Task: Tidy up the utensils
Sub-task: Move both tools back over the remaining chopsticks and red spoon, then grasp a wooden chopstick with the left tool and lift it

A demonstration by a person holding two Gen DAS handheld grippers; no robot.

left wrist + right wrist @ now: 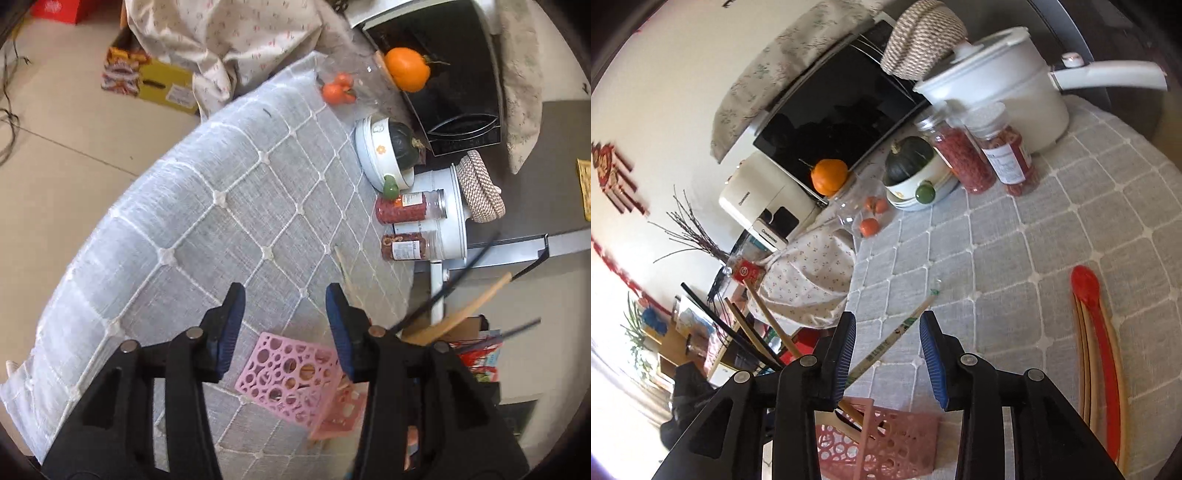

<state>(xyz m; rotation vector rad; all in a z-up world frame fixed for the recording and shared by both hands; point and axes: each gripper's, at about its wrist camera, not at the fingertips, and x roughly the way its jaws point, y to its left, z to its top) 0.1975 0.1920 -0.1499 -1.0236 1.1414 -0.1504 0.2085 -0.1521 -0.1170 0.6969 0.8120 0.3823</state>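
Observation:
A pink perforated utensil holder [291,380] stands on the grey checked tablecloth [207,229], just below my open, empty left gripper [285,314]. Dark and wooden chopsticks [476,299] stick out of it to the right. In the right wrist view the holder [886,443] sits under my open, empty right gripper [888,345], with chopsticks [757,317] poking out left. A wrapped pair of chopsticks [890,343] lies on the cloth between the fingers. A red spoon [1097,317] and wooden chopsticks [1084,354] lie at the right.
At the far side stand a white pot [1004,99], two spice jars [982,155], a bowl with a dark squash [912,170], an orange [829,175], small persimmons [873,214] and a black cooktop [846,107]. The table edge drops to the floor [55,155] on the left.

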